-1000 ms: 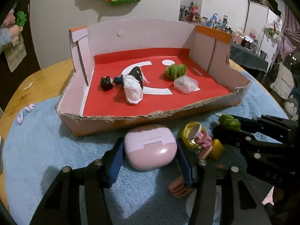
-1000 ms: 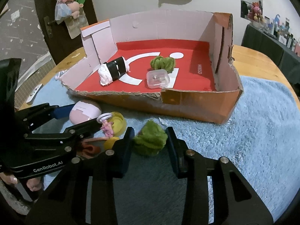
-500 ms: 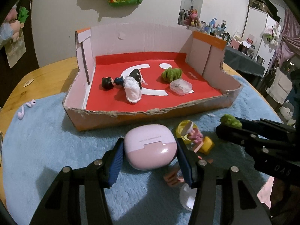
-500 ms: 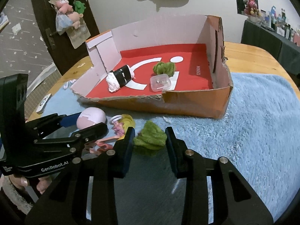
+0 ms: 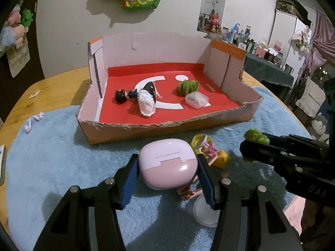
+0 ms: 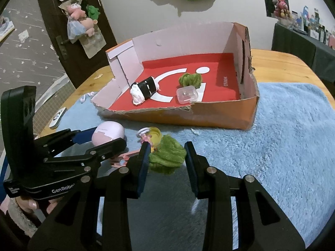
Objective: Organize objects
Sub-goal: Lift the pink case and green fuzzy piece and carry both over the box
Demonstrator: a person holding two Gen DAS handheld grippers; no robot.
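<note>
My left gripper (image 5: 167, 167) is shut on a pink earbud case (image 5: 168, 166) and holds it above the blue rug; the case also shows in the right wrist view (image 6: 107, 133). My right gripper (image 6: 166, 159) is shut on a green fuzzy scrunchie (image 6: 167, 153), also lifted; it shows at the right of the left wrist view (image 5: 256, 136). Ahead stands the cardboard box (image 5: 167, 128) with a red floor. Inside lie a black-and-white doll (image 5: 144, 99), another green scrunchie (image 5: 187, 86) and a small clear case (image 5: 196, 100).
A yellow and pink toy figure (image 5: 207, 148) and a pink clip (image 5: 186, 192) lie on the blue rug (image 6: 282, 136) below the grippers. Loose pink earbuds (image 5: 33, 120) lie at the rug's left edge. The wooden table (image 6: 278, 62) extends behind the box.
Both grippers have risen with their loads; the earbud case and the green scrunchie have left the rug, and the box looks farther away and lower.
</note>
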